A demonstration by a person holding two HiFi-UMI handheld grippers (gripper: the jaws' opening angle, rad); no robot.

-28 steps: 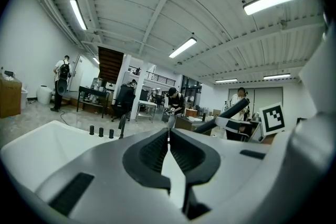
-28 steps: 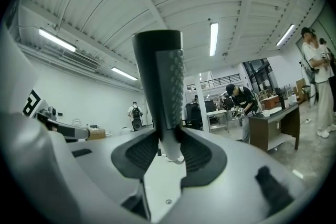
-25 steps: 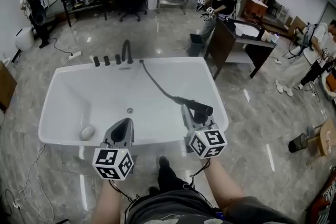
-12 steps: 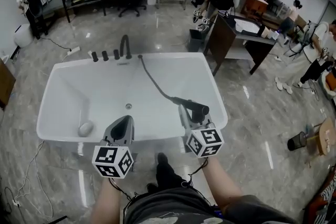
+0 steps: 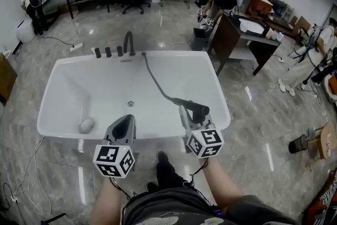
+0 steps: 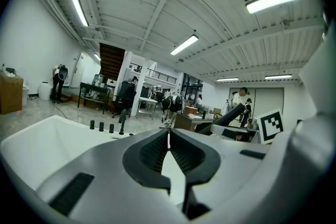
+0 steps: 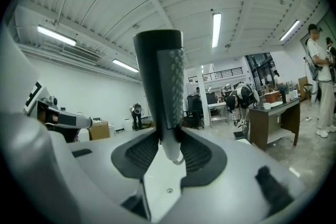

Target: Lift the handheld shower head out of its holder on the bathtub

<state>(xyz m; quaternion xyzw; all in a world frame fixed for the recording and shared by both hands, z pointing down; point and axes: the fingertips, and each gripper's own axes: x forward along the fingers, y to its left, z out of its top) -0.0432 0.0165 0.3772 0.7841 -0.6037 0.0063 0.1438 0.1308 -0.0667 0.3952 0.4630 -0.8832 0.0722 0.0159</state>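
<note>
Found the shower head out at the near right corner of the bathtub, well apart from the faucet on the far rim. Traced the hose from a spot just beside that faucet, across the basin and up to the handle. Could not make out the holder itself. Judged it to sit on the far rim at the start of the hose, and so judged the lift out of it as done.

Saw the right claw clamped on the pale lower end of the handle, pads pressed against both sides, the dark spray end standing upright above the jaws. Saw the left claw closed on nothing, tips together, held over the near rim to the left and taking no part.

Took the shower head to be clear of the rim, though too small in the head view to be sure. Reckoned little left beyond keeping the grip firm and the hose slack enough not to drag. Could not tell of any further destination from the task wording.
</note>
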